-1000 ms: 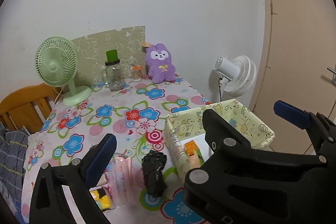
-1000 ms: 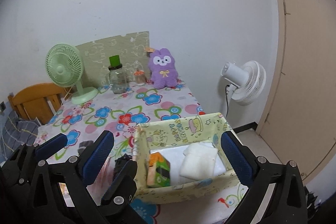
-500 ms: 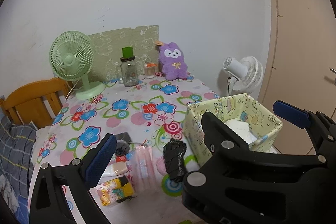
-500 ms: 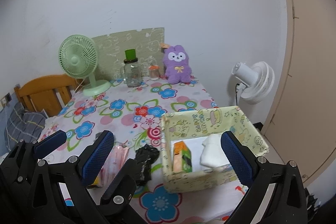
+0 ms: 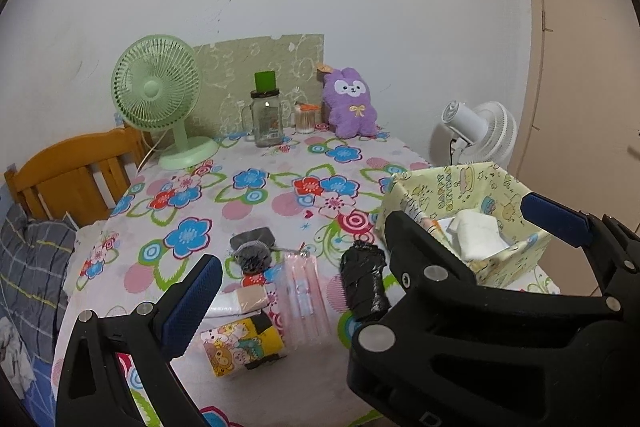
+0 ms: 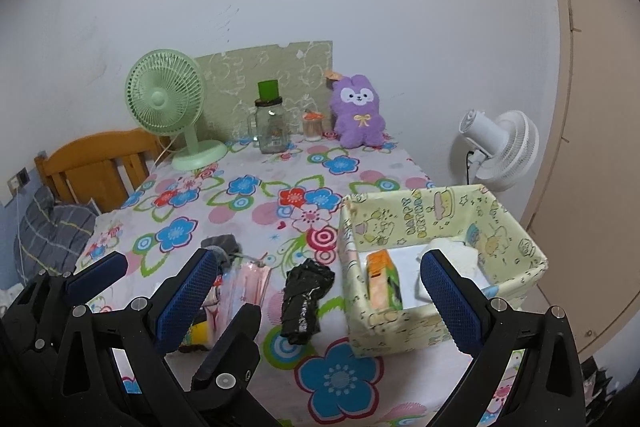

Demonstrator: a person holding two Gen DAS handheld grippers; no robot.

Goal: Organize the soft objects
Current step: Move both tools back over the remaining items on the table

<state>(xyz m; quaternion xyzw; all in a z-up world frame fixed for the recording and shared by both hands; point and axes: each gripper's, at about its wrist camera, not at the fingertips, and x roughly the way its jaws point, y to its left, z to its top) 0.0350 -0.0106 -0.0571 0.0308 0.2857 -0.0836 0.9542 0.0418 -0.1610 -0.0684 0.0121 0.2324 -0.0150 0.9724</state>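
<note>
A yellow cartoon-print box [image 6: 520, 247] stands at the table's front right, with an orange-green packet [image 6: 384, 279] and a white folded cloth [image 5: 476, 235] inside. On the floral tablecloth to its left lie a black rolled bundle [image 6: 304, 299], a pink packet [image 5: 304, 295], a grey-black scrubber [image 5: 252, 251], a beige roll [image 5: 250, 299] and a yellow cartoon tissue pack [image 5: 240, 347]. My left gripper [image 5: 372, 255] is open and empty above the front items. My right gripper [image 6: 316, 299] is open and empty, straddling the box's left wall. The box also shows in the left wrist view [image 5: 440, 187].
A green fan [image 6: 168, 107], a glass jar with a green lid [image 6: 272, 127], a small jar [image 6: 312, 125] and a purple plush [image 6: 358, 113] stand along the back wall. A white fan [image 6: 500, 147] stands right of the table. A wooden chair [image 6: 100, 163] is at left.
Both grippers have pulled back and up from the table, so more of the front items and the box now show. Both stay open and empty.
</note>
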